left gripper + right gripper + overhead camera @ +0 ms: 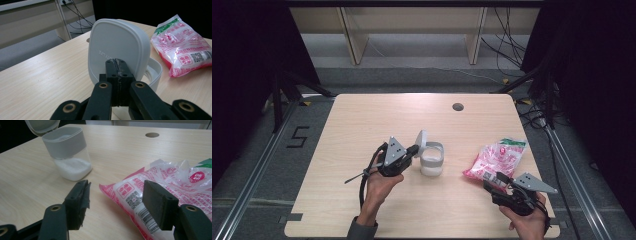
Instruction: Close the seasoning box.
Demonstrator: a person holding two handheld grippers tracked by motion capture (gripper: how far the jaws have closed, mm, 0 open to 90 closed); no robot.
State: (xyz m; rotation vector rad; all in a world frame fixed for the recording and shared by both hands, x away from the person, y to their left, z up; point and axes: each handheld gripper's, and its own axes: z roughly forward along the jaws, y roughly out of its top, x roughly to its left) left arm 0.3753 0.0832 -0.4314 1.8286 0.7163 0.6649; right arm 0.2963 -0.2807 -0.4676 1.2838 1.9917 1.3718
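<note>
A clear container (432,164) with a grey collar and white powder in it stands mid-table, its white hinged lid (420,141) flipped upright. My left gripper (413,149) is shut, and its tips rest against the lid's face (117,45); nothing shows between the jaws. A pink and white plastic bag (494,160) lies to the right of the container. My right gripper (493,181) is open at the bag's near corner. In the right gripper view the bag (175,185) lies between and beyond the spread jaws, with no pad pressing on it, and the container (70,157) stands farther off to the left.
A round cable hole (457,106) sits in the tabletop (362,115) near the far edge. Beyond the table are wooden shelf legs and loose cables on the floor. Dark curtains hang at both sides.
</note>
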